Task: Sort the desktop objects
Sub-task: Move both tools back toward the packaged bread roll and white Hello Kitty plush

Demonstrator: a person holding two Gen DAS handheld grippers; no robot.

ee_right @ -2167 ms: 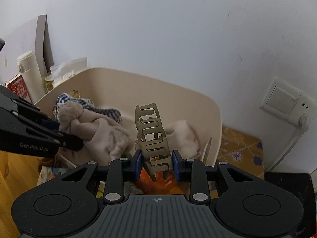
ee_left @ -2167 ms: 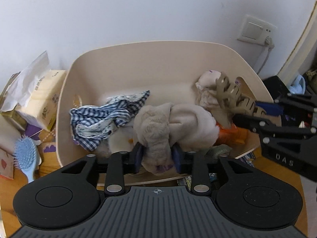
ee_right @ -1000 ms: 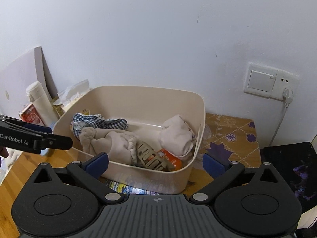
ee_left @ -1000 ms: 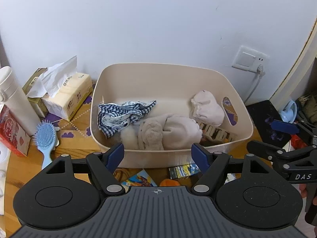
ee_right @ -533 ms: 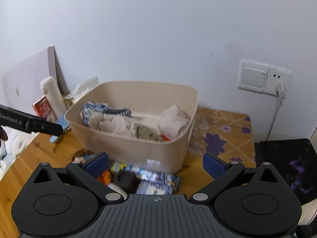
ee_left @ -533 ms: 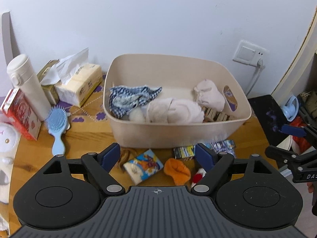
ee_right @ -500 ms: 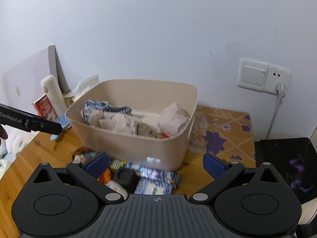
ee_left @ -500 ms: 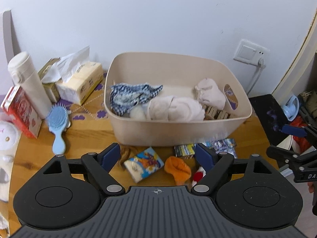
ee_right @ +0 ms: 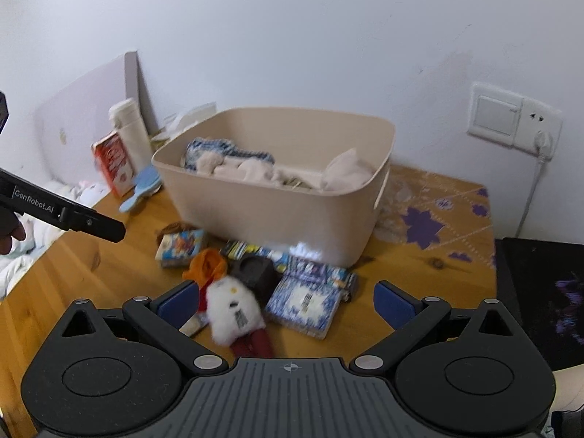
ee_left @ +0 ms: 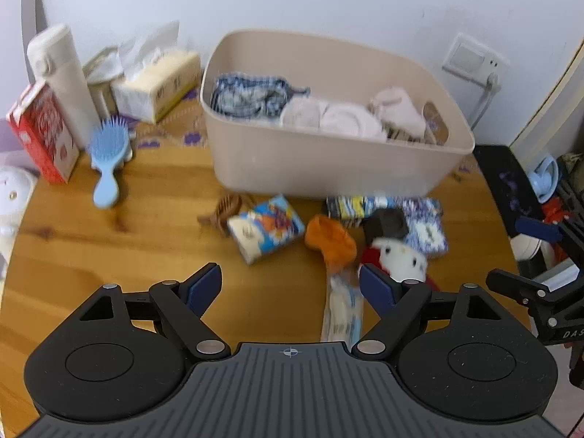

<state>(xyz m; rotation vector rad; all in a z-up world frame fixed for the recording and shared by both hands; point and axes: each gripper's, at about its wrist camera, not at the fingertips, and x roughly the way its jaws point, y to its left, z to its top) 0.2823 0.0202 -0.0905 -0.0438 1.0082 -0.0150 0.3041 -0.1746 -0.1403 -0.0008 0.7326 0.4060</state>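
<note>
Above the round, glossy wooden table point(ee_left: 109, 248), the left gripper point(ee_left: 290, 283) and right gripper point(ee_right: 284, 301) both gape empty over a fluffy white toy point(ee_right: 233, 310), crinkly packets point(ee_right: 304, 301), then the smooth beige tub point(ee_left: 328, 168) of soft cloths by the white wall point(ee_right: 292, 36).

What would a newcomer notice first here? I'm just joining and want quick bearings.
The beige bin at the back of the wooden table, heaped with soft cloth items, draws the eye first. Next comes the clutter in front of it: an orange sock, a white plush toy and colourful packets. Both the left gripper and the right gripper hang open and empty above the clutter.
</note>
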